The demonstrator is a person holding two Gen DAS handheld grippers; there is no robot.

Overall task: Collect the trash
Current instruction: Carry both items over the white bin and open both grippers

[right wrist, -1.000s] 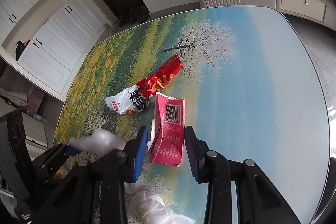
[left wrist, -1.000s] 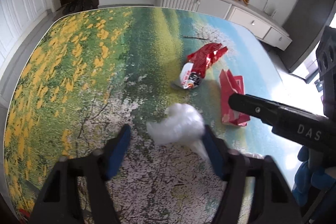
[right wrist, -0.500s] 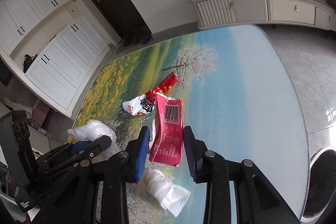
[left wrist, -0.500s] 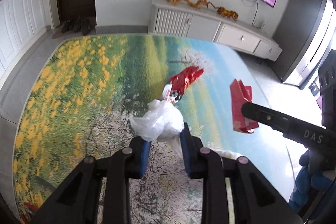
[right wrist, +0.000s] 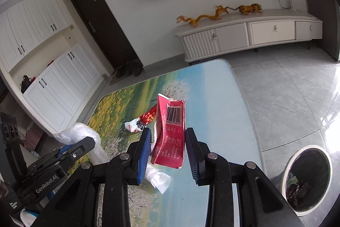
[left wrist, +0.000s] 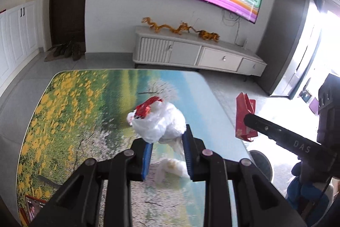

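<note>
My left tool (left wrist: 167,137) pinches a crumpled clear plastic bag (left wrist: 161,122); my right tool (right wrist: 167,139), marked "DAS", grips a red barcoded snack wrapper (right wrist: 170,133).

"DAS" on right tool (left wrist: 246,118); "GenRobot.AI" on left tool (right wrist: 85,143); barcode on red packet (right wrist: 170,135).

**Where things sit**

On the table (right wrist: 212,86), the tissue (right wrist: 158,179) lies nearest, the snack wrapper (right wrist: 138,123) at 11 o'clock beyond it. The bin (right wrist: 306,180) stands on the floor at 3 o'clock; the cabinet (right wrist: 244,35) stands beyond at 12.
</note>
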